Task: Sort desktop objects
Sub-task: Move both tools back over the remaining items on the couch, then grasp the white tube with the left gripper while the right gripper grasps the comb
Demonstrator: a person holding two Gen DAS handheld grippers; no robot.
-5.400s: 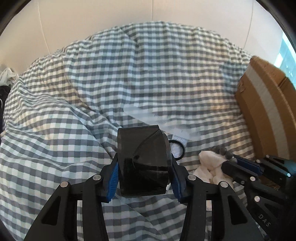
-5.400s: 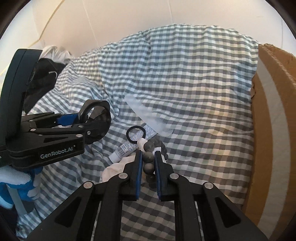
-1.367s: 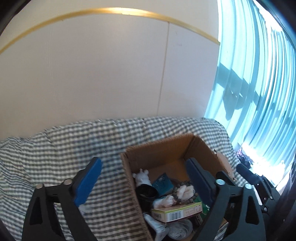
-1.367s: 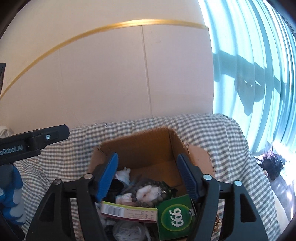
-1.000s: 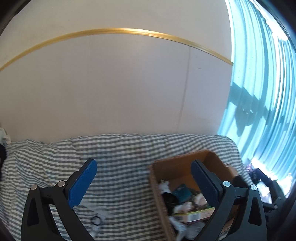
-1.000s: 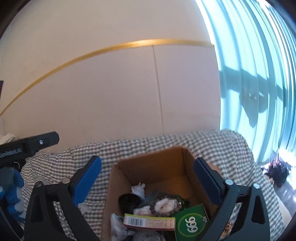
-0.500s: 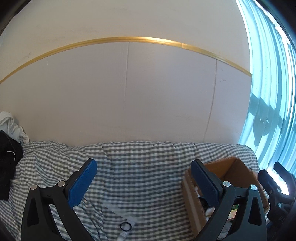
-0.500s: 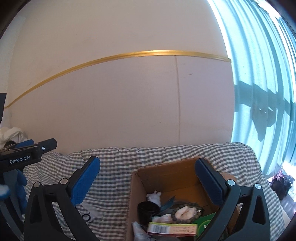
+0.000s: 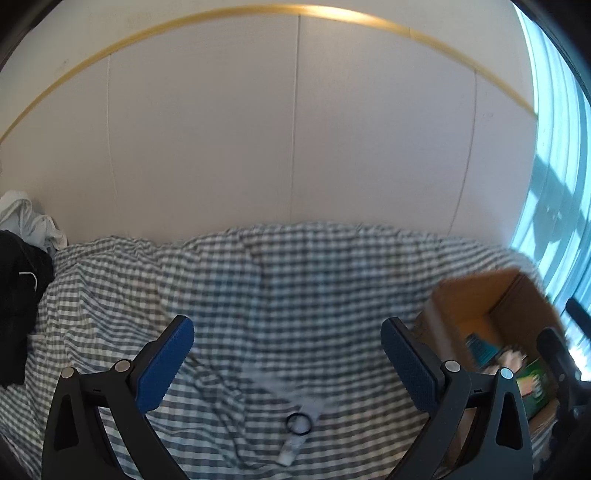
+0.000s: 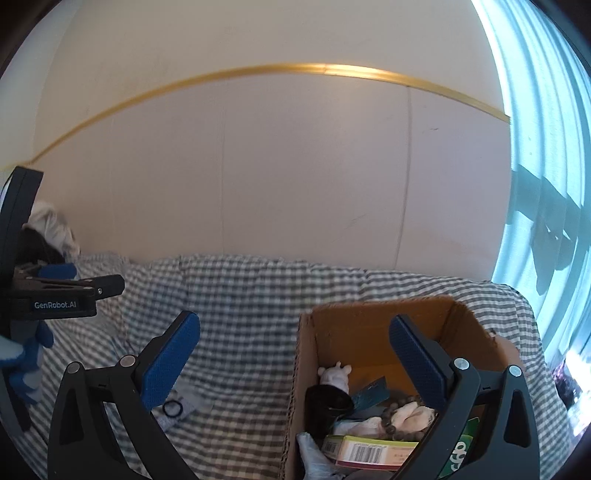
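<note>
Cream wall panels crossed by a gold trim strip are filling the upper half of the left wrist view, above a bed draped in a grey-and-white gingham cover. Below, the left gripper is hovering with its blue-padded jaws spread wide and holding nothing. Between the jaws and nearer the camera, a black ring is lying on the cover, touching the top of a small white tube. Just beyond the right-hand jaw, an open cardboard box is showing blurred contents, and turquoise curtains are glowing further right. Well out past the left-hand jaw, dark and white clothing is lying heaped at the bed's edge.

Seen from the right wrist, the right gripper is also hanging empty, its jaws released and wide apart. The cardboard box is sitting under the right-hand jaw, packed with a black cup, a white figurine, a beaded bracelet, a barcoded carton and a green "666" pack. Just beside the left-hand jaw, the black ring is resting on the gingham cover. Beyond that jaw, the left gripper, labelled GenRobot.AI, is being held by a blue-gloved hand.
</note>
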